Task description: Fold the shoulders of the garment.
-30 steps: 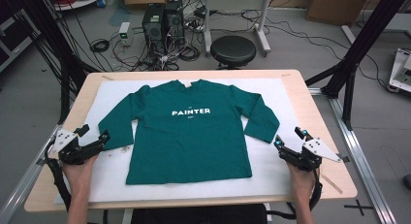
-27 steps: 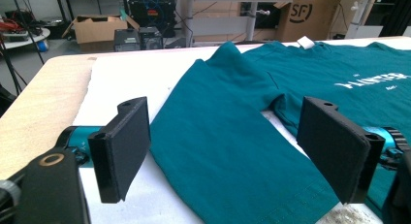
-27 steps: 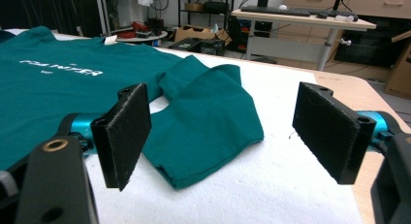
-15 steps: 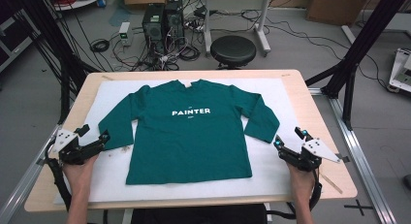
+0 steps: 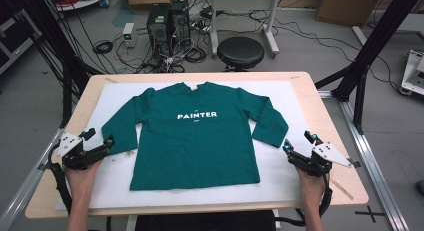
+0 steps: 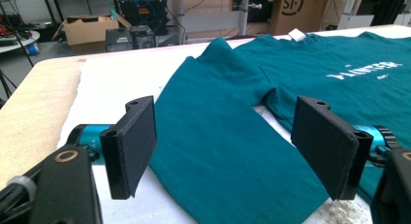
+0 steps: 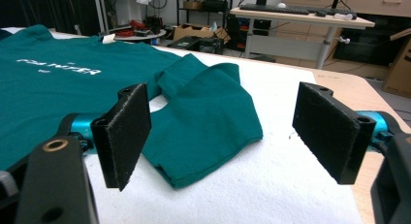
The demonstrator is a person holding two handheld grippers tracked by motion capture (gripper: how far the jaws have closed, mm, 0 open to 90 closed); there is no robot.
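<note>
We had the green long-sleeve shirt [image 5: 197, 136] flat on the table, left gripper [image 5: 100, 142] just narrowing slightly over its sleeve cuff [image 6: 232, 151] without touching, right gripper [image 5: 297, 146] wide and empty.

Green shirt [image 5: 195, 138] flat on white mat [image 5: 300, 176], front up, "PAINTER" print readable, both sleeves angled down and out. Left gripper [image 5: 101, 142] sits near left cuff, jaws apart, just been closing a bit, nothing between them. Right gripper [image 5: 298, 144] near right cuff, jaws apart, empty.

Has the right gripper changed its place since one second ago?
No. The right gripper sits beside the sleeve cuff, at the table's right edge, as before.
</note>
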